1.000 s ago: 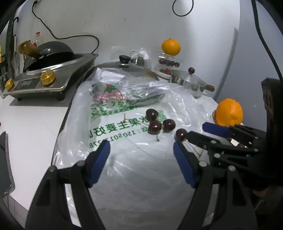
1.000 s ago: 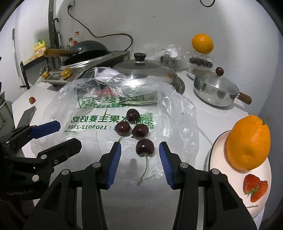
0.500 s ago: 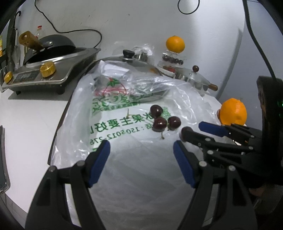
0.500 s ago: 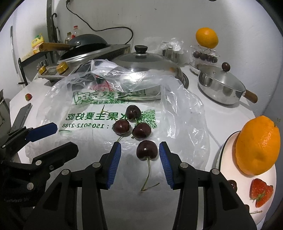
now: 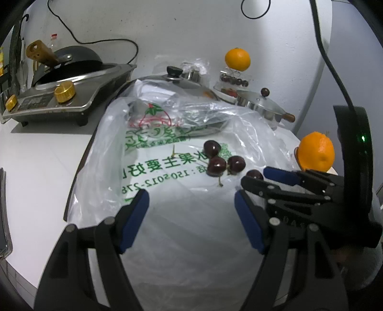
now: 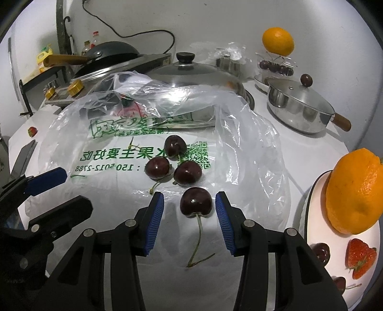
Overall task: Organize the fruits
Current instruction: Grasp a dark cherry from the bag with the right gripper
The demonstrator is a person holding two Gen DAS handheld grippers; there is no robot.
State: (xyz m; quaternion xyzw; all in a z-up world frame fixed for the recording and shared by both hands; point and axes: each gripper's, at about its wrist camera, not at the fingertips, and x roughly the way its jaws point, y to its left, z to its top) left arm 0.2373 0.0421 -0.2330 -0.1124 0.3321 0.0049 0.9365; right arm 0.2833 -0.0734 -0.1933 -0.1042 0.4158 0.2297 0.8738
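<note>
White wall (image 6: 215, 21) (a black cable (image 6: 134, 33) trailing across it) behind a white countertop (image 5: 36, 167).

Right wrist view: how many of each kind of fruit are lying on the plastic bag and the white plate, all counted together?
Cherries: 6 (4 on the plastic bag, 2 showing on the white plate)
Oranges: 1
Strawberries: 1
Total: 8
</note>
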